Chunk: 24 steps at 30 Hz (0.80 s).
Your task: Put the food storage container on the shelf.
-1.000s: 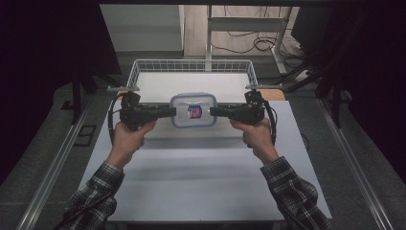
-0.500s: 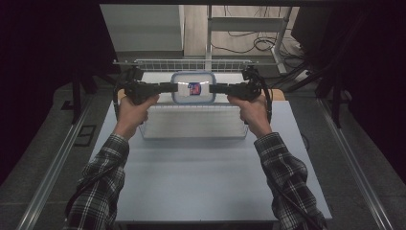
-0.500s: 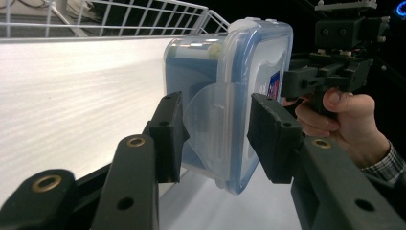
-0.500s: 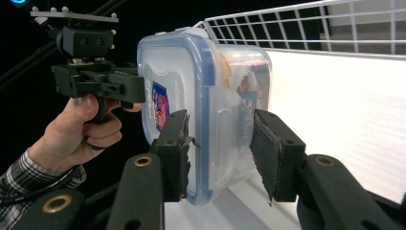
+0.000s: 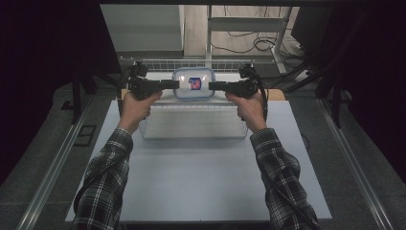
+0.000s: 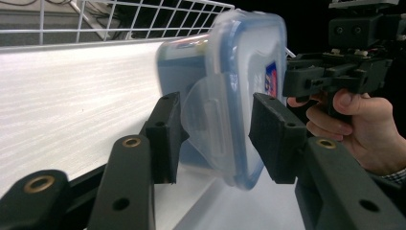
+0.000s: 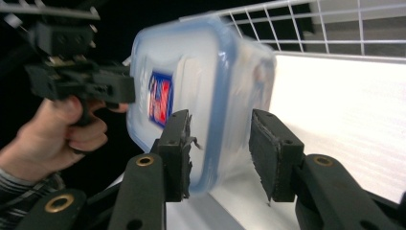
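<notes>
- The left gripper comes in from the left with its jaws set either side of the left end of a clear plastic container. In the left gripper view the latch flap at that end lies between the two pads, with a gap showing on the lid side, so whether the jaws actually clamp it cannot be told.
- The right gripper mirrors it from the right. In the right gripper view one pad touches the rim by the lid, while the other stands off the container's body, so its grip cannot be told either.
- The container is between the two grippers, lid up, with a red and blue label on top. It appears raised above the wire basket at the far edge of the table.
- Its long axis runs left to right, along the line joining the two grippers, and each gripper meets one short end.
- Neither hand is nearer: the left hand and the right hand sit level, about evenly either side.
- In my judgement, any next move needs both hands travelling together, since a lead by one would tilt or twist the container.
</notes>
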Each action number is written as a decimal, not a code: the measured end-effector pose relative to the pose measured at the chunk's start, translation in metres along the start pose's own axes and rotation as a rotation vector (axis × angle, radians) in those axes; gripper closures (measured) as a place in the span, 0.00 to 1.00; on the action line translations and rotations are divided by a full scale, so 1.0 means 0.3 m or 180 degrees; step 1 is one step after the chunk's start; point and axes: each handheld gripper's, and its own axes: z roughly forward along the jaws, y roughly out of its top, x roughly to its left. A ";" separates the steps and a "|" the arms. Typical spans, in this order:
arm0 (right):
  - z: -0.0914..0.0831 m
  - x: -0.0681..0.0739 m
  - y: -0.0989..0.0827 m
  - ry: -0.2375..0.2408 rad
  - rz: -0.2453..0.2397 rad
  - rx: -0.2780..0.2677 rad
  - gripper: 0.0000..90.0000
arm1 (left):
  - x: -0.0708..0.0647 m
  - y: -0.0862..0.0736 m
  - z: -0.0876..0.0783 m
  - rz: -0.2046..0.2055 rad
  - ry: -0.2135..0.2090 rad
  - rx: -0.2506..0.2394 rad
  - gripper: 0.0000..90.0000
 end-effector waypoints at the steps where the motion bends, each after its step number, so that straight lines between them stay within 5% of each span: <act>1: 0.003 0.003 -0.001 -0.0036 -0.0026 0.0029 0.65 | 0.005 0.002 0.002 -0.0022 0.0006 0.0003 0.59; 6: 0.010 0.000 -0.006 -0.0078 0.0000 0.0019 0.66 | 0.019 0.009 0.007 -0.0044 0.0008 -0.0019 0.58; 11: 0.005 0.002 0.001 -0.0131 0.0032 -0.0043 0.65 | 0.013 0.018 0.013 0.0044 0.0319 -0.0049 0.51; 15: 0.008 0.017 0.012 -0.0232 0.0002 0.0007 0.63 | 0.009 0.019 0.028 0.0027 0.0250 -0.0057 0.57; 21: 0.009 0.021 0.033 -0.0411 0.0008 -0.0022 0.66 | 0.002 0.022 0.041 -0.0090 0.0286 -0.0018 0.55; 24: 0.016 0.033 0.046 -0.0527 -0.0049 0.0003 0.67 | -0.006 0.026 0.039 -0.0047 0.0394 -0.0033 0.53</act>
